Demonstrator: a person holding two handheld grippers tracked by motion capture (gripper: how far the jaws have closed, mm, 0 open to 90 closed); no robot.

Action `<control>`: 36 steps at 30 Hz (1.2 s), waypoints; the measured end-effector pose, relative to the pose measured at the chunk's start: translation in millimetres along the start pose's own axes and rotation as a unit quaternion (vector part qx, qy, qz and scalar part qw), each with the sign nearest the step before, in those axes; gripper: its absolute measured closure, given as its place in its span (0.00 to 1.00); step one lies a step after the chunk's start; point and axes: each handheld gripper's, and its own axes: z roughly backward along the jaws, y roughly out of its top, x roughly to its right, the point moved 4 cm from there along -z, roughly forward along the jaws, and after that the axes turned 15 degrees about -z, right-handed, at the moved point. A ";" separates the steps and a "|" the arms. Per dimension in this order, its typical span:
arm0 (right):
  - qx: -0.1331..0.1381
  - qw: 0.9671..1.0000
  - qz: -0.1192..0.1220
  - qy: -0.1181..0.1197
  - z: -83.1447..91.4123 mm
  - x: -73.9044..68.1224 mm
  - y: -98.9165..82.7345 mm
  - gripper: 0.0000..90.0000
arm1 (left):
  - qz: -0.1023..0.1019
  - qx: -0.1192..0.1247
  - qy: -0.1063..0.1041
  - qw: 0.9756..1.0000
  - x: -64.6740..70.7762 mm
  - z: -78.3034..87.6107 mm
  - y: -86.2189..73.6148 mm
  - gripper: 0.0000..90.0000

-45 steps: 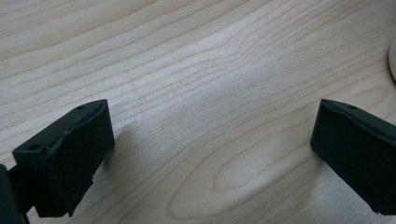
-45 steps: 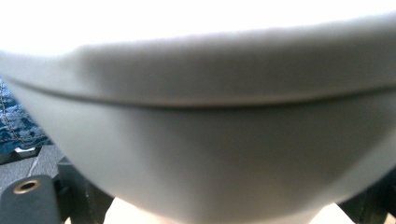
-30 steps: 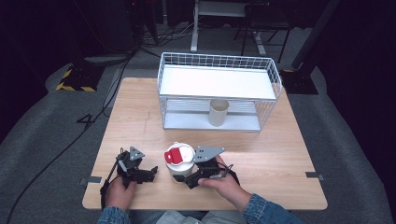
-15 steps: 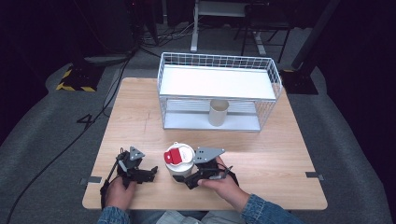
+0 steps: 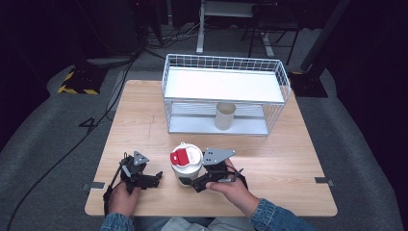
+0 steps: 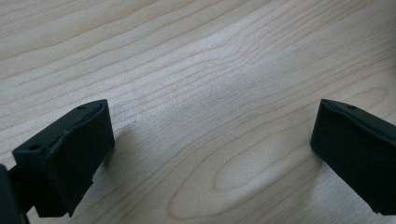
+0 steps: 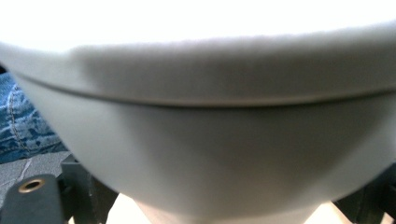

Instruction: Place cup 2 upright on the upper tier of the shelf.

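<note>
The right gripper [image 5: 188, 182] is clamping the lower body of a white lidded cup [image 5: 185, 163] with a red tab on its lid; in the right gripper view the cup's wall [image 7: 201, 140] is pressing close between the jaws, blurred by nearness. The cup is standing upright on the wooden table [image 5: 269, 154], near its front edge and about midway across. The left gripper [image 5: 153, 179] is resting low over bare wood just left of the cup, apart from it, its jaws spread wide with nothing but tabletop [image 6: 205, 107] between them. Behind, well apart from both hands, a white wire basket [image 5: 226, 72] is sitting toward the far edge, with a pale cylindrical cup [image 5: 224, 115] standing on its lower shelf. Open wood is lying between cup and basket and to the right.
</note>
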 end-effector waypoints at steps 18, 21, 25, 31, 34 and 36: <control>0.001 1.000 0.015 -0.003 19.3 -7.3 41.4 0.13 | 0.005 0.001 0.001 1.000 0.9 0.0 -0.1 0.00; 0.004 1.000 0.021 -0.004 22.8 -9.1 51.7 0.13 | 0.004 0.000 0.005 1.000 0.6 0.5 -0.4 0.00; 0.005 1.000 0.025 -0.006 25.4 -10.9 61.2 0.13 | 0.005 0.000 0.004 1.000 0.9 0.4 -0.4 0.00; 0.008 1.000 0.027 -0.011 29.7 -11.7 74.3 0.13 | 0.006 0.000 0.004 1.000 1.0 0.5 -0.4 0.00; 0.011 0.999 0.029 -0.017 32.8 -10.6 81.0 0.13 | 0.005 0.000 0.004 1.000 0.9 0.5 -0.4 0.00; 0.012 0.999 0.028 -0.021 34.9 -9.3 85.6 0.13 | 0.006 0.000 0.004 1.000 1.0 0.3 -0.2 0.00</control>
